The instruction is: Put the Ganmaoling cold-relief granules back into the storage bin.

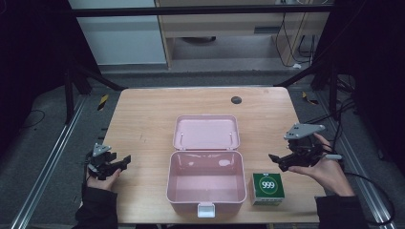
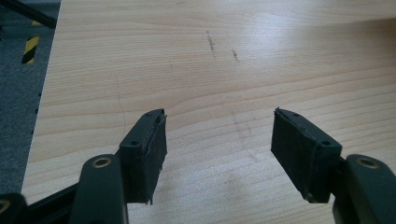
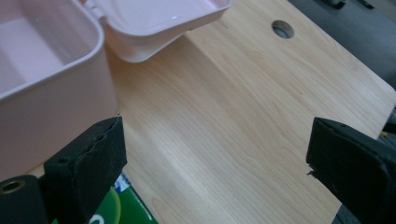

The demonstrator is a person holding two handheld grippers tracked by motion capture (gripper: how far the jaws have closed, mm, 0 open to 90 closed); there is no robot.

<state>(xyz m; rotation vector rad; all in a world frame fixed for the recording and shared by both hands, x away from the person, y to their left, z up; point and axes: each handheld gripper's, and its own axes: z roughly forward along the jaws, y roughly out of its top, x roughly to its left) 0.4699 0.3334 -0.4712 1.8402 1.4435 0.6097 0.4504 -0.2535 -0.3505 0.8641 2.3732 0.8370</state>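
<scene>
Right gripper (image 1: 276, 159) hovers wide open, empty, green box (image 1: 268, 188) just below, pink case (image 1: 206, 183) beside; lower squarely, straddle box before closing.

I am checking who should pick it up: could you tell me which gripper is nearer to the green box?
Right. The right gripper hovers just above and right of the green box, jaws open; the left gripper sits across the open pink case from it.

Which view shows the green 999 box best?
High view: the green box sits whole on the table, right of the pink case, label readable. The right gripper view catches just its corner behind a jaw. The left gripper view faces bare tabletop.
</scene>
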